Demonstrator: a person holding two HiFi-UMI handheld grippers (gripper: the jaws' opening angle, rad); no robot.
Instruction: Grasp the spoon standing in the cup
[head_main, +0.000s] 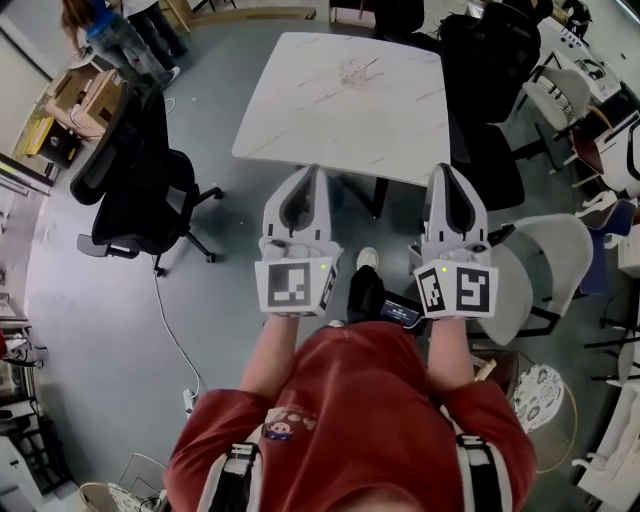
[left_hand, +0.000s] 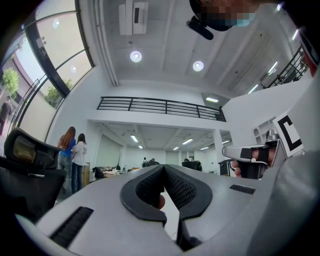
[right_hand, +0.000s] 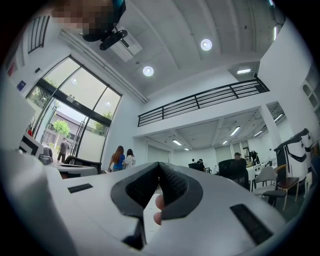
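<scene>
**Inspector:** State of the left gripper (head_main: 313, 172)?

**Assessor:** Jaws brought together at the tips, with nothing between the pads. Its own view shows only a fingertip (left_hand: 160, 201) behind the gap lower down. It is held in the air, and its tip shows against the near edge of the white table (head_main: 345, 95).

**Inspector:** And the right gripper (head_main: 444, 168)?

**Assessor:** The same. Tips meet and nothing is held. It sits by the table's near right corner, well apart from the left one.

**Inspector:** Where are the spoon and the cup?

**Assessor:** Neither can be made out in any view. The tabletop carries a faint mark (head_main: 360, 70) near its middle, too small to identify.

**Inspector:** Surroundings?

**Assessor:** A black office chair (head_main: 140, 190) stands left of the table on the grey floor (head_main: 90, 300).
</scene>
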